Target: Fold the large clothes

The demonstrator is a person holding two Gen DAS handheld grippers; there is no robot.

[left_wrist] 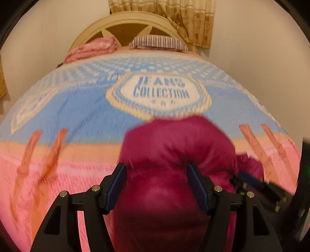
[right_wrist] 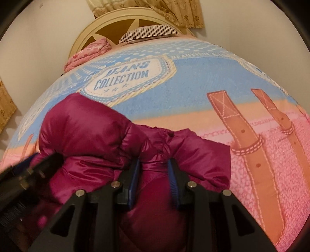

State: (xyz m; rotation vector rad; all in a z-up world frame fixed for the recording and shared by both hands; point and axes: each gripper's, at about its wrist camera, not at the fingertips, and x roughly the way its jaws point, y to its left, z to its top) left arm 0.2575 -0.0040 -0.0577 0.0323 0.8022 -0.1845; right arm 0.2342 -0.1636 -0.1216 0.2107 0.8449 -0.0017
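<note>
A puffy magenta down jacket (left_wrist: 174, 143) lies bunched on the bed; it also shows in the right wrist view (right_wrist: 87, 126). My left gripper (left_wrist: 157, 170) has its jaws set wide apart with a thick bulge of the jacket between the blue pads. My right gripper (right_wrist: 154, 164) has its jaws closer together, with a fold of the jacket between them. The right gripper shows blurred at the right edge of the left wrist view (left_wrist: 257, 184), and the left gripper at the left edge of the right wrist view (right_wrist: 25, 174).
The bed is covered by a blue and pink blanket (right_wrist: 203, 77) printed "JEANS COLLECTION". A striped pillow (left_wrist: 158, 41) and a folded pink cloth (left_wrist: 93, 48) lie by the cream headboard (left_wrist: 124, 21). Curtains (left_wrist: 184, 17) hang behind.
</note>
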